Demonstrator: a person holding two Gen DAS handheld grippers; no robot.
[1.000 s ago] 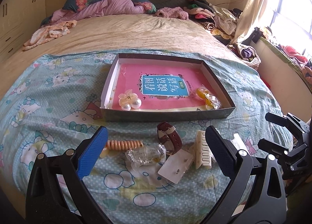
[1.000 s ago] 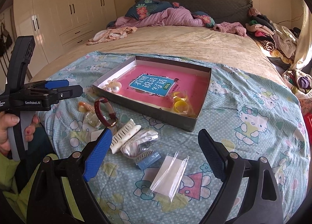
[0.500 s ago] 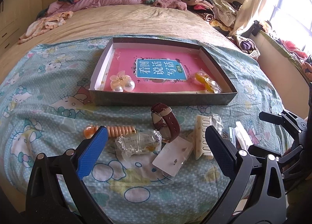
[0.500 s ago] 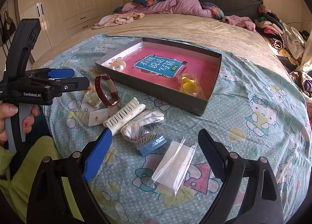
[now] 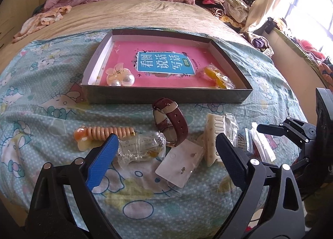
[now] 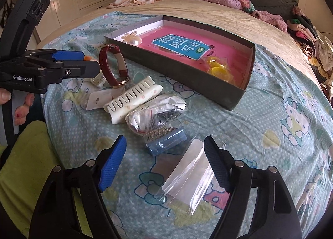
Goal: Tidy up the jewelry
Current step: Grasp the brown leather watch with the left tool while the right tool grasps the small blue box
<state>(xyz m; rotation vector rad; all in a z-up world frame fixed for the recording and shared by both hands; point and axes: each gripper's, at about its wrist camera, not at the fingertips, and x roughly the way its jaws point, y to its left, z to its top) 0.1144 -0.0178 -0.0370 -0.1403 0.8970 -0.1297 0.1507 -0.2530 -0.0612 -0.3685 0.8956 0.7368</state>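
Left wrist view shows the left claw (image 5: 164, 151) with its jaws wide apart and nothing between the pads; they have just been closing a little. It hangs over a clear bag of jewelry (image 5: 141, 147) on the bed (image 5: 41, 97), beside a brown watch (image 5: 170, 122) and a white hair claw clip (image 5: 214, 137). I think the step is to pick 1 piece, so come down gently and pinch only the bag. The right claw (image 6: 164, 164) is apart too, also just closing, with a flat clear pouch (image 6: 187, 176) below it, not pinched. The open box (image 5: 166, 97) is just behind, with 2 pearl balls (image 5: 122, 80) and a yellow piece (image 5: 216, 76) already inside.
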